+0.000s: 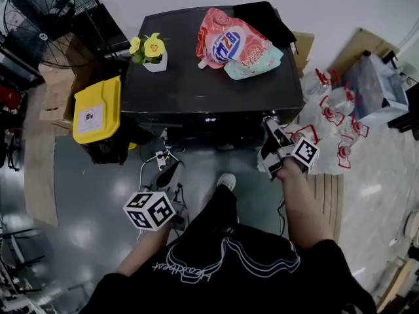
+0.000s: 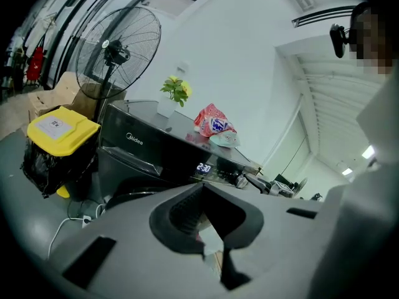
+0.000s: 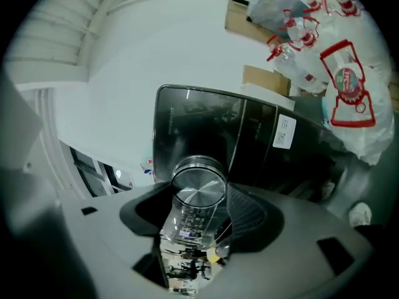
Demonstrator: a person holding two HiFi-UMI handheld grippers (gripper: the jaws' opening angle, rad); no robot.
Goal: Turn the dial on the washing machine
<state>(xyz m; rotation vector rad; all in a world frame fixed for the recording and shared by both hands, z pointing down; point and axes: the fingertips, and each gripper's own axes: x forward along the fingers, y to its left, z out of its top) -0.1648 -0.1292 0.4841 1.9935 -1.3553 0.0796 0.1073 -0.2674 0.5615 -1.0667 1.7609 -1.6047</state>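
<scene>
Right gripper point(image 3: 199, 198) jaws clamp dial point(image 3: 198, 185) at washer point(image 1: 209, 87) front edge, left gripper point(image 2: 202, 198) jaws closed

we see bright, even indoor light, with pale glare patches on the grey floor point(image 1: 85, 231). the steel dial point(image 3: 198, 190) gleams. both gripper views bulge, blacken at their round edges, and blur what lies nearest.

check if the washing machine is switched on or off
On. The washing machine has its front display lit, showing glowing digits in the left gripper view.
</scene>
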